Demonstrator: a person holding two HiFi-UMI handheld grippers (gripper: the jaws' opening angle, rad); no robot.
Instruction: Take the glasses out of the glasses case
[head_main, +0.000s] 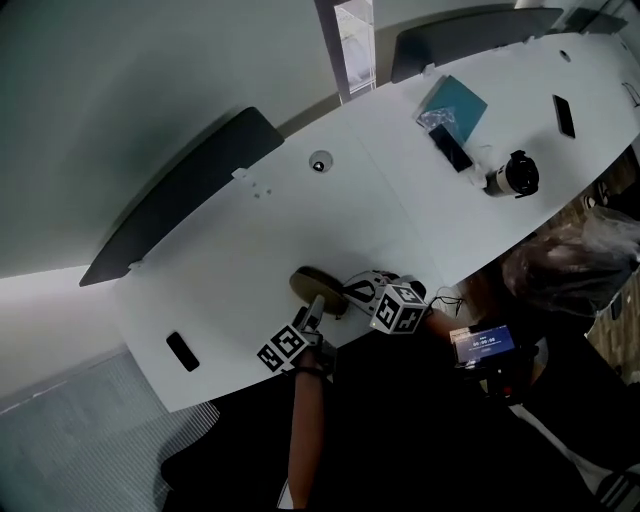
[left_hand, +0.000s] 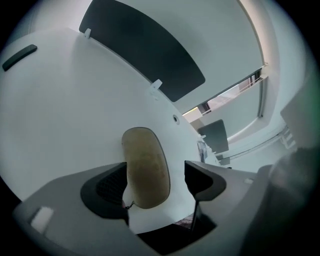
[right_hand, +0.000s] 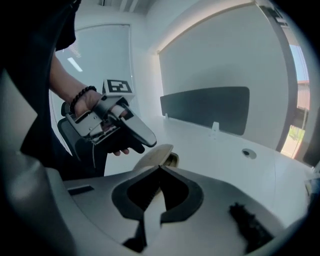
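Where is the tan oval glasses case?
In the head view, the tan oval glasses case lies at the white table's near edge, between the left gripper's open jaws.

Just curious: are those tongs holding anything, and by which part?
Nothing held: left tongs open around the tan oval glasses case, right tongs shut empty.

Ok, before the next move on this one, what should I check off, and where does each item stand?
1. Glasses case within reach on the table: ok, it lies by the near edge.
2. Left hand-held gripper open: ok, jaws apart with the case lined up between them.
3. Left pads pressing on the case: not ok, a gap shows beside it.
4. Right hand-held gripper ready to help open it: not ok, jaws shut together with nothing between them.
5. Case opened, glasses showing: not ok, it looks closed and no glasses are seen.
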